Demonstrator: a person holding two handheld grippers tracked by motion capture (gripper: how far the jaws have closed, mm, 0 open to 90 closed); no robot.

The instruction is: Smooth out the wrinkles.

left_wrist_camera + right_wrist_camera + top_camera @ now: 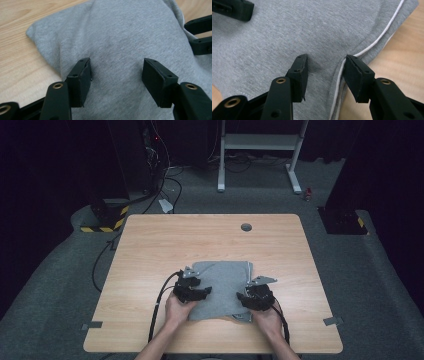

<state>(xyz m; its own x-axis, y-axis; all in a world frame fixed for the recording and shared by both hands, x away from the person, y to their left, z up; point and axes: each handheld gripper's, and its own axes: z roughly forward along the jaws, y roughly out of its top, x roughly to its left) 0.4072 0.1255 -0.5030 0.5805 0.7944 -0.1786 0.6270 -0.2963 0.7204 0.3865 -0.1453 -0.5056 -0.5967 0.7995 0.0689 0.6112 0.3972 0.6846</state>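
A folded grey garment (222,287) with a thin white trim (372,46) lies flat on the wooden table (150,250), near its front middle. My left gripper (197,291) rests on the garment's left side, jaws open with grey cloth (125,37) lying between the fingertips. My right gripper (248,296) is over the garment's right edge, open, its jaws straddling the white-trimmed edge (338,75). In the left gripper view the other gripper's black jaws (200,35) show at the far right. Nothing is pinched by either gripper (115,75) (325,72).
A grey round grommet (246,226) sits in the table near its far edge. Beyond the table stand a white frame (260,150) and cables on the grey floor (165,180). Tape marks (332,321) lie near the table's front corners.
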